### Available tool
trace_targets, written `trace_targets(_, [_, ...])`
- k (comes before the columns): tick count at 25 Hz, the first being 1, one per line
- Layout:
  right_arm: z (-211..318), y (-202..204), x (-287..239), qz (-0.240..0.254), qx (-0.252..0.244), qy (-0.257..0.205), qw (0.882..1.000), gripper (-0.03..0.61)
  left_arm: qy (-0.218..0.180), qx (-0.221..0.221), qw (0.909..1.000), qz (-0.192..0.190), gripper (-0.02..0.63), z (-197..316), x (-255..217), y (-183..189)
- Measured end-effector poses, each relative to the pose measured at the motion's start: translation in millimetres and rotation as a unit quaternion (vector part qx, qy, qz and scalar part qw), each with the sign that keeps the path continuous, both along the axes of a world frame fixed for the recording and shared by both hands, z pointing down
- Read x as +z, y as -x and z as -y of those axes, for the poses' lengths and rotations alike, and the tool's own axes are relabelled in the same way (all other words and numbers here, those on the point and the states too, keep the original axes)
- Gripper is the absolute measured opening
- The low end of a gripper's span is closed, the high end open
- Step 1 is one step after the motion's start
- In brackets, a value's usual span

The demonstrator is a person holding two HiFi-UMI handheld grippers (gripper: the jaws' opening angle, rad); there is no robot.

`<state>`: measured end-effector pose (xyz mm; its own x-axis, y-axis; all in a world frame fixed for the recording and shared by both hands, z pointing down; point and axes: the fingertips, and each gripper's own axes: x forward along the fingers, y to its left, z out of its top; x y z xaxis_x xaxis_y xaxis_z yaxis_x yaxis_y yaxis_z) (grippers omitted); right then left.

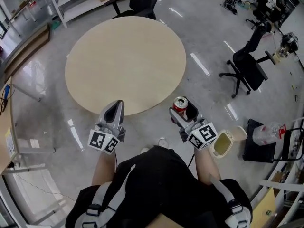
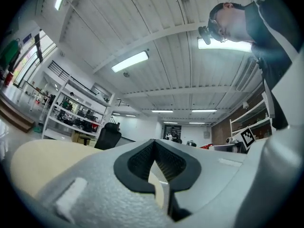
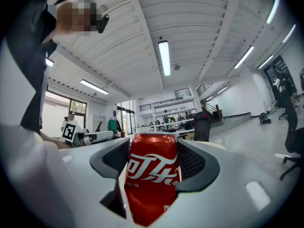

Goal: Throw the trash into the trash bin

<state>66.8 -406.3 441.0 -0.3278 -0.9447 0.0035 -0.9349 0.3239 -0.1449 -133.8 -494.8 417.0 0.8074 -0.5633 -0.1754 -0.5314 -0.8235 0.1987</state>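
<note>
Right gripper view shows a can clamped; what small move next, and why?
Probably swing the right gripper rightward over the small cream plastic bin: its tongs clamp the red aluminium drink can, and the bin stands open on the floor just to its right.

Standing upright, clamped between the pads of the right gripper (image 3: 153, 161): red can (image 1: 180, 104), white lettering, silver top with opening showing. Sitting on the floor (image 1: 142, 127) just beside: cream trash bin (image 1: 222, 144), lid flipped open.
</note>
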Motion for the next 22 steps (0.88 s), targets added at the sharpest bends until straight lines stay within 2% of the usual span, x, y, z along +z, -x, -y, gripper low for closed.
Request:
trace_targets(3, [-21, -6, 1, -0.018, 0.034, 0.008, 0.999, 0.311, 0.008, 0.033, 0.9994, -0.006, 0.001, -4, 6, -14])
trace_targets(7, [-53, -33, -3, -0.02, 0.094, 0.01, 0.995, 0.311, 0.016, 0.092, 0.9956, -0.01, 0.001, -17, 10, -54])
trace_targets(11, [-82, -49, -3, -0.018, 0.146, 0.002, 0.989, 0.312, 0.03, 0.124, 0.9917, 0.011, 0.0, -26, 26, -80])
trace_targets(13, [-98, -58, -5, -0.022, 0.169, -0.005, 0.985, 0.311, 0.038, 0.14, 0.9893, 0.01, 0.001, -29, 29, -93])
trace_targets(16, [-128, -86, -8, -0.023, 0.203, -0.008, 0.979, 0.311, 0.025, 0.176, 0.984, -0.002, 0.001, -46, 19, -124])
trace_targets(22, [-188, -140, -13, -0.025, 0.262, -0.02, 0.964, 0.311, 0.016, 0.233, 0.9724, 0.005, 0.0, -87, 14, -194])
